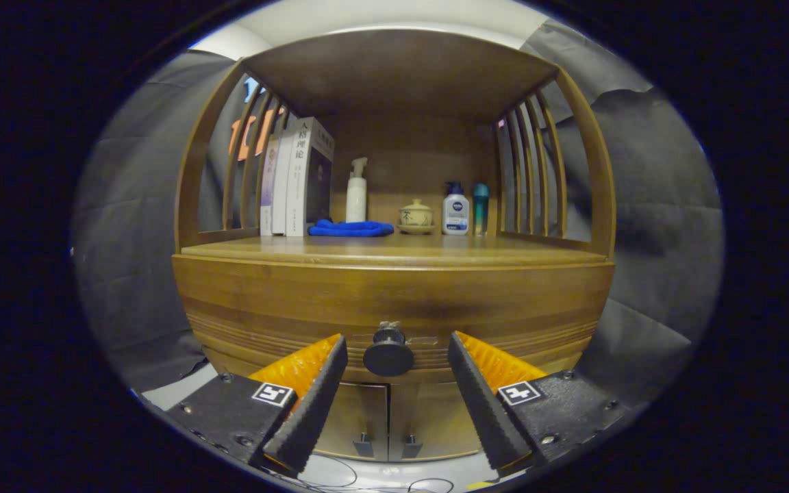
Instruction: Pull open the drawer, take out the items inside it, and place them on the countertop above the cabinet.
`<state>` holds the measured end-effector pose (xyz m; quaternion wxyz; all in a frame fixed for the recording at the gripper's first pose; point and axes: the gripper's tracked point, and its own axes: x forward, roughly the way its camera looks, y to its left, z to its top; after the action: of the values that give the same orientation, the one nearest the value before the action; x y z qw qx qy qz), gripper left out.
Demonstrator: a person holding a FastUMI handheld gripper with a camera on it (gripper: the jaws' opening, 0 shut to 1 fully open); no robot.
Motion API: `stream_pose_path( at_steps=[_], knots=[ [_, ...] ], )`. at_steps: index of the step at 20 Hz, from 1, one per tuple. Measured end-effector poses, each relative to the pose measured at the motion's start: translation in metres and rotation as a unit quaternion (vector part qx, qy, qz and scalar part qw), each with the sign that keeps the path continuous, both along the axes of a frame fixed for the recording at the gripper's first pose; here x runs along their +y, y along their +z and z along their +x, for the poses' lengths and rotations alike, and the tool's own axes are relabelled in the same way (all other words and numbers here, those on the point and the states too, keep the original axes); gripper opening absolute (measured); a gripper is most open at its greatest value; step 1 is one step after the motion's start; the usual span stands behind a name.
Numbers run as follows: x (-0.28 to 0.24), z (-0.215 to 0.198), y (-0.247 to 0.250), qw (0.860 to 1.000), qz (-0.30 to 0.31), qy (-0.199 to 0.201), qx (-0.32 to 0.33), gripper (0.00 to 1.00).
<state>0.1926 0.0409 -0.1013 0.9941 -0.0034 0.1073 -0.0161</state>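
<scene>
A wooden cabinet faces me, its drawer front [394, 301] closed and flush under the countertop [394, 250]. The drawer's round dark knob [388, 355] sits between my two fingers, a little ahead of them, with a gap on each side. My gripper [394, 356] is open and touches nothing. What lies inside the drawer is hidden.
On the countertop stand upright books [298, 178], a folded blue cloth [351, 228], a white pump bottle [356, 192], a small lidded cup [416, 214], a white bottle [455, 211] and a teal bottle [481, 207]. Two lower cabinet doors [387, 421] are closed below the drawer.
</scene>
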Motion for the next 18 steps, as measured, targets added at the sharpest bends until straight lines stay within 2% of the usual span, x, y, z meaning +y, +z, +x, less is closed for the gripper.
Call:
stream_pose_path(
  at_steps=[2, 5, 8, 11, 18],
  knots=[
    [0.003, 0.006, -0.004, 1.000, -0.007, 0.005, 0.004, 0.84],
    [-0.001, 0.017, -0.007, 0.999, -0.033, -0.011, 0.000, 0.67],
    [-0.002, 0.018, -0.010, 1.000, -0.012, -0.015, 0.003, 0.49],
    [-0.002, 0.019, -0.010, 1.000, 0.021, -0.010, 0.011, 0.47],
    [-0.004, 0.017, -0.012, 1.000, 0.011, -0.002, 0.024, 0.34]
  ],
)
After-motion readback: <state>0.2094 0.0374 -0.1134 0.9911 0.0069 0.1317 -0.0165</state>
